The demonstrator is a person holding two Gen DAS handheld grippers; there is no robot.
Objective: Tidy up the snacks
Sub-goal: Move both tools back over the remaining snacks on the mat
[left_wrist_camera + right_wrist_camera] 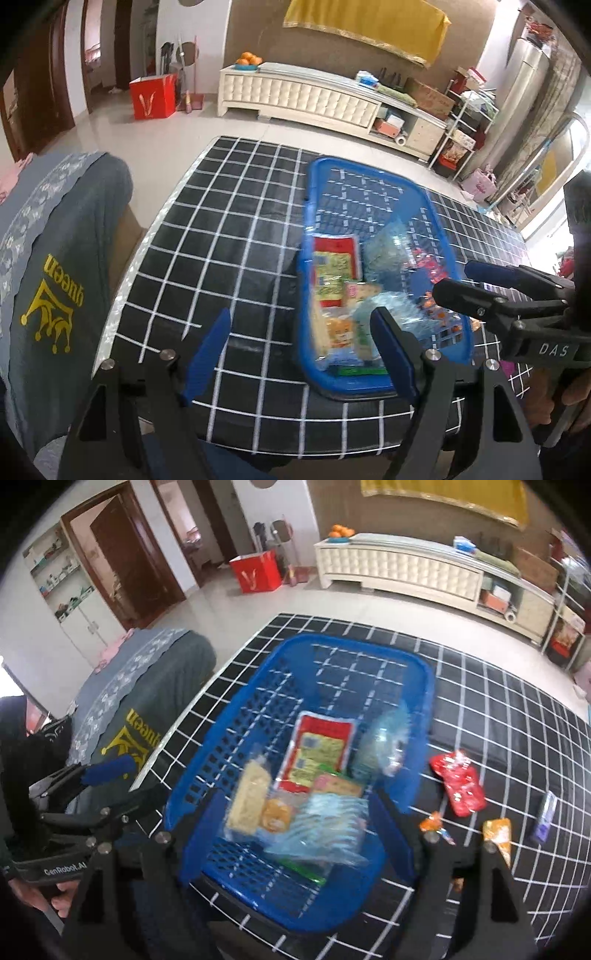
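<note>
A pale glossy tiled floor (pixel 236 605) stretches back to a brown textured wall (pixel 332 48) hung with a yellow gold-trimmed cloth (pixel 369 26). Along that wall stands a long cream tufted low cabinet (pixel 295 96), with a bowl of oranges (pixel 248 61) on its left end. Left of the cabinet a red square box (pixel 153 96) sits on the floor. Dark wooden door frames (pixel 122 554) open at the left, beside a white shelved cupboard (pixel 66 583). Daylight glares in at the right.
</note>
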